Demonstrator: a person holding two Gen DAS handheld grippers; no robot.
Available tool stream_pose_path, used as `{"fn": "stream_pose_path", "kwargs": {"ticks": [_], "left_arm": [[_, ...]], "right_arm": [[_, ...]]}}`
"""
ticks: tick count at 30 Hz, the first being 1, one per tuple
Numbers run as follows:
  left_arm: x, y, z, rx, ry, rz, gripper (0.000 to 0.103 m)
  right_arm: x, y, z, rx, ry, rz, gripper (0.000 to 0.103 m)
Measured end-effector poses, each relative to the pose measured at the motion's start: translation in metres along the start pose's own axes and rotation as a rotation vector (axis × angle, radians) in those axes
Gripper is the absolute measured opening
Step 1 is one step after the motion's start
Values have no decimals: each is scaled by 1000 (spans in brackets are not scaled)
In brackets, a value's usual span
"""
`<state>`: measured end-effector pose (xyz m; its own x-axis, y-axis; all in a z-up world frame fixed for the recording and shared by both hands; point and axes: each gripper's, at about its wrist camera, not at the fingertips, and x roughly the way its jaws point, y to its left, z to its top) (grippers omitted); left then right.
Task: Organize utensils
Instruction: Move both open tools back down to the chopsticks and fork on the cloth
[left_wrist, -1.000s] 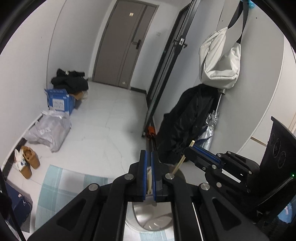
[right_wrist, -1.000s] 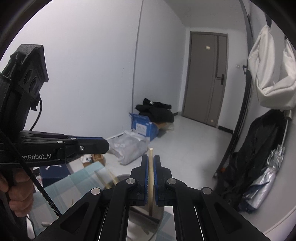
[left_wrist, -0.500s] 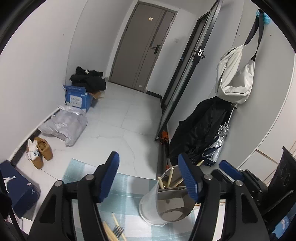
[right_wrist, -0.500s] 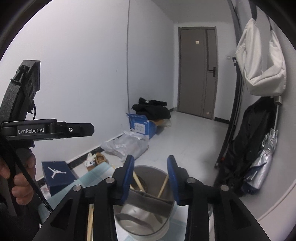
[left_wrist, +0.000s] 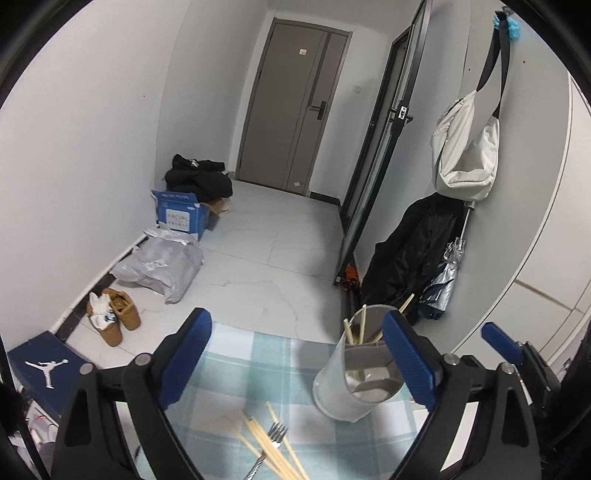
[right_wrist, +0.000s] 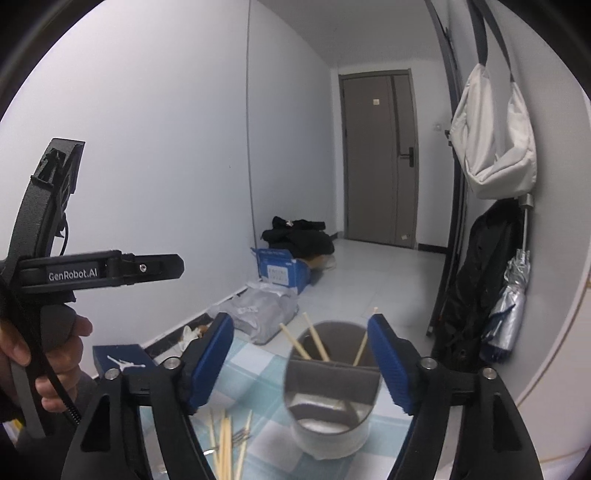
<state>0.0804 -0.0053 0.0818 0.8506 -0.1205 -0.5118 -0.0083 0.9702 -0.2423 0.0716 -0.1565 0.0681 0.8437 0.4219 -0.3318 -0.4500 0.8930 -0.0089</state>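
Note:
A grey metal utensil holder (left_wrist: 356, 384) stands on a blue-checked cloth (left_wrist: 258, 354) with several wooden chopsticks (left_wrist: 356, 326) upright in its back compartment. It also shows in the right wrist view (right_wrist: 332, 395). Loose chopsticks (left_wrist: 273, 450) and a metal fork (left_wrist: 267, 446) lie on the cloth in front. My left gripper (left_wrist: 297, 360) is open and empty above the cloth, left of the holder. My right gripper (right_wrist: 301, 363) is open and empty, its jaws either side of the holder. The loose chopsticks (right_wrist: 225, 443) also show in the right wrist view.
The left gripper's body and the hand holding it (right_wrist: 55, 332) are at the left of the right wrist view. On the floor beyond the table are a blue shoebox (left_wrist: 40, 363), brown shoes (left_wrist: 114, 317), a grey bag (left_wrist: 162, 266) and a blue carton (left_wrist: 183, 216). Dark coats (left_wrist: 413, 251) hang at right.
Both grippers were shut on chopsticks over the holder a second ago. They have opened, dropped the chopsticks into the holder, and pulled back and up.

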Motion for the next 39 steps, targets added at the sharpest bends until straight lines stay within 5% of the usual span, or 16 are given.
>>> {"fn": "stream_pose_path", "kwargs": {"ticks": [10,20,39], "left_arm": [[-19,17,-24,15,-39,86,99],[-23,29,-54,59,-44,104,102],[37,77,-111,-33,179,88,102]], "right_arm": [[-23,33,-26,2,-37,-46,85],[-18,53,-60,48,34,-25,88],[37,55,-134,143,335,-16,88]]}}
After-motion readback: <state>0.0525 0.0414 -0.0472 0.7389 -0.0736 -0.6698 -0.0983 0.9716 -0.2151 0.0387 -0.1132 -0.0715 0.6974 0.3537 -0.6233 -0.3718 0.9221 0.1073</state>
